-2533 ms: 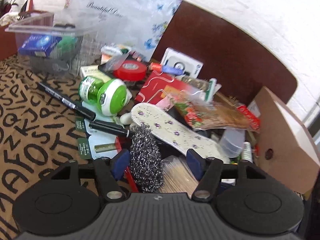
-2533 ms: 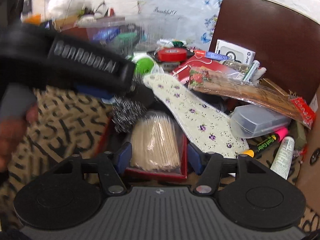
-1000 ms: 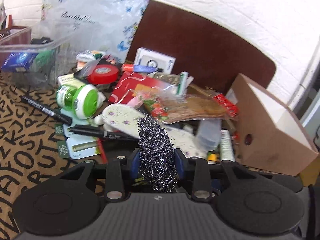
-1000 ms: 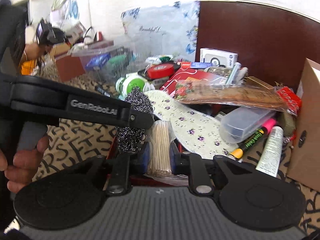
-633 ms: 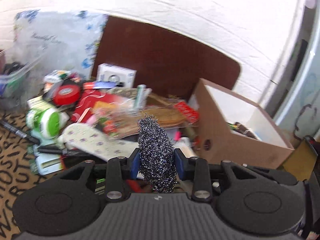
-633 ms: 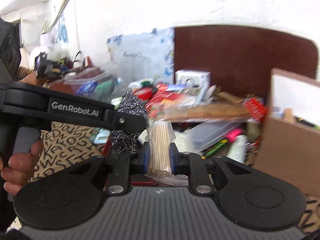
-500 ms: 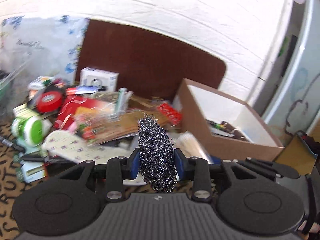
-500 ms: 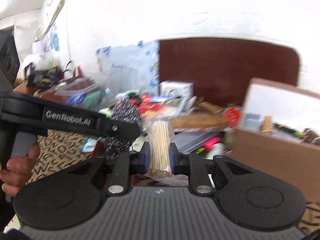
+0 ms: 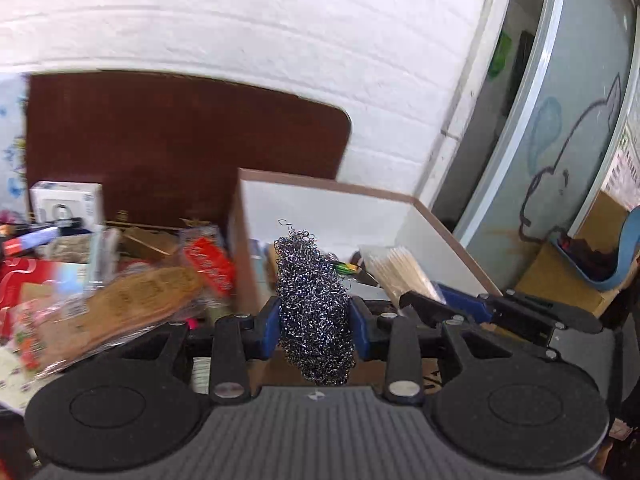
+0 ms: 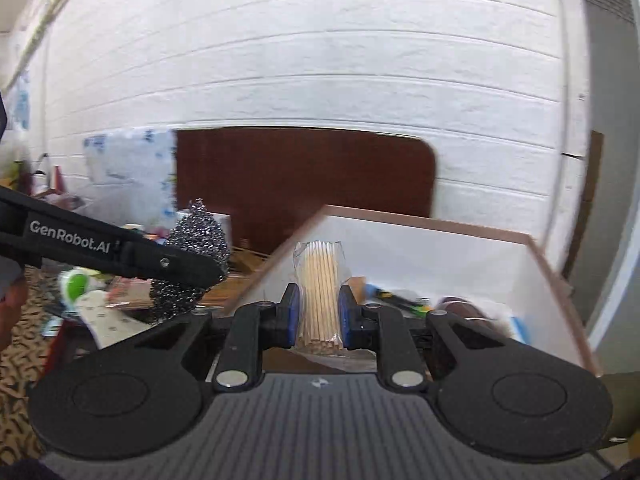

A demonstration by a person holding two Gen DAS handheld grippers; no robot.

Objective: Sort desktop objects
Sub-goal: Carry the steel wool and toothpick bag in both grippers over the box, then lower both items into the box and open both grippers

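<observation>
My left gripper (image 9: 315, 328) is shut on a steel wool scourer (image 9: 314, 308), held up in front of an open cardboard box (image 9: 332, 188) with white inner walls. My right gripper (image 10: 319, 316) is shut on a clear packet of wooden sticks (image 10: 320, 292), right at the near wall of the same cardboard box (image 10: 440, 224). In the left wrist view the stick packet (image 9: 396, 270) and the right gripper's fingers (image 9: 424, 308) show at the right, over the box. In the right wrist view the scourer (image 10: 196, 256) hangs at the left in the left gripper's fingers (image 10: 180, 268).
Left of the box lies a heap of desktop clutter: a bag of brown sticks (image 9: 132, 296), a red packet (image 9: 208, 260), a white carton (image 9: 66, 200). A dark brown board (image 10: 304, 176) leans on the white brick wall. Pens (image 10: 400, 300) lie inside the box. A patterned mat (image 10: 24, 344) covers the table.
Both grippers have swung right and risen, away from the clutter heap to the cardboard box. The scourer and the stick packet stayed gripped throughout.
</observation>
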